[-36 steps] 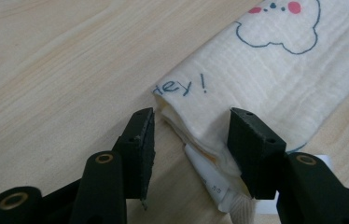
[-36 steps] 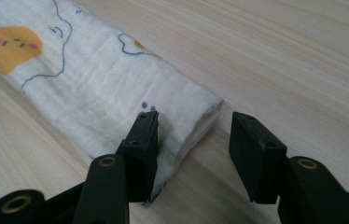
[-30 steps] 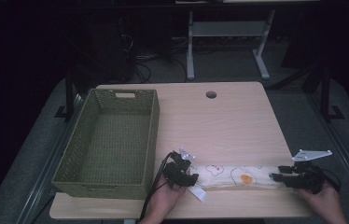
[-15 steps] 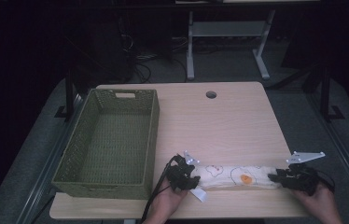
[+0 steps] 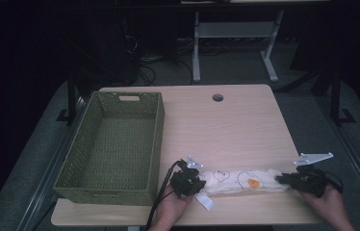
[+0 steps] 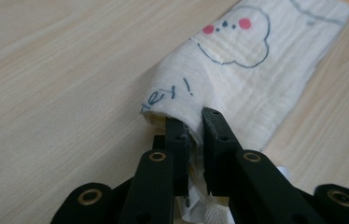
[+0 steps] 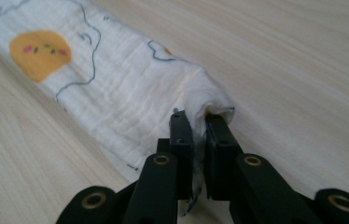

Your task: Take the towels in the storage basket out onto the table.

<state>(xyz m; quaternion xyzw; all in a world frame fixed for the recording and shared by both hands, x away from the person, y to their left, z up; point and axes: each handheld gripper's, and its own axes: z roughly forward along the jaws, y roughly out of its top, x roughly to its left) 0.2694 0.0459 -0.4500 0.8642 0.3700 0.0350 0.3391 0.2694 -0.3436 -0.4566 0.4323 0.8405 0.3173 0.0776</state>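
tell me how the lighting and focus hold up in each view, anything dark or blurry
High view: the table is evenly lit and the room behind it is nearly black; the folded cloth looks small and soft. Left gripper view: the cloth is bright and fairly sharp, while the left tool blurs at the bottom edge. Right gripper view: the same, with the right tool dark and no harsh glare.

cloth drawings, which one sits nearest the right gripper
The orange round face on the cloth; the white cloud face with pink cheeks lies toward the left gripper instead, away from the right gripper.
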